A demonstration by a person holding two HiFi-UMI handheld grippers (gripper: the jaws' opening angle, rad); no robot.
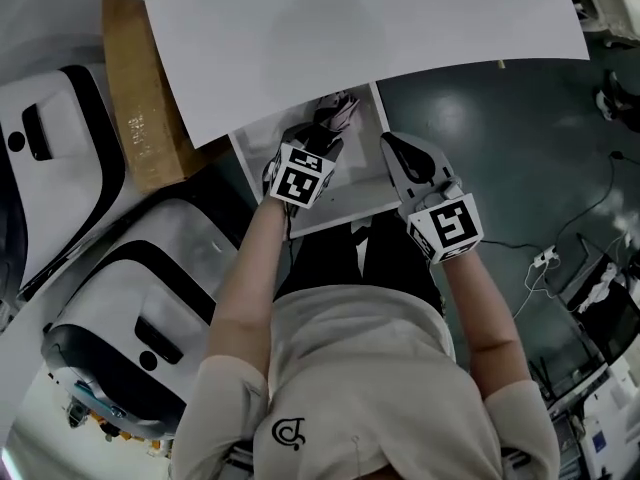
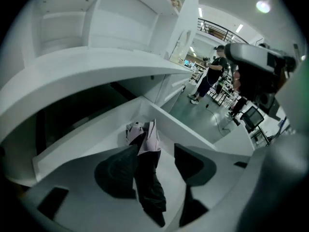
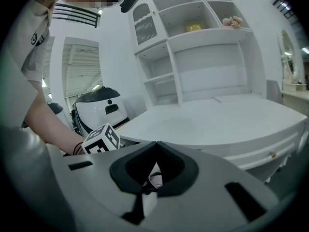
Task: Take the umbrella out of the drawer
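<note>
A folded dark umbrella [image 1: 335,118] with a pink and white end lies in the open white drawer [image 1: 345,213] under the desk top [image 1: 350,38]. My left gripper [image 1: 318,133] reaches down into the drawer. In the left gripper view the umbrella [image 2: 147,182] lies lengthwise between its open jaws [image 2: 155,151]. The left pad is right beside the fabric and the right pad [image 2: 193,166] stands apart from it. My right gripper [image 1: 388,143] hovers at the drawer's right edge. Its jaws [image 3: 154,146] are shut tip to tip with nothing held.
Two white-and-black machines [image 1: 80,148] [image 1: 150,298] and a cardboard box [image 1: 140,98] stand left of the desk. Cables [image 1: 560,258] trail over the dark floor on the right. White shelves [image 3: 207,42] rise behind the desk top. A person [image 2: 210,76] stands far off.
</note>
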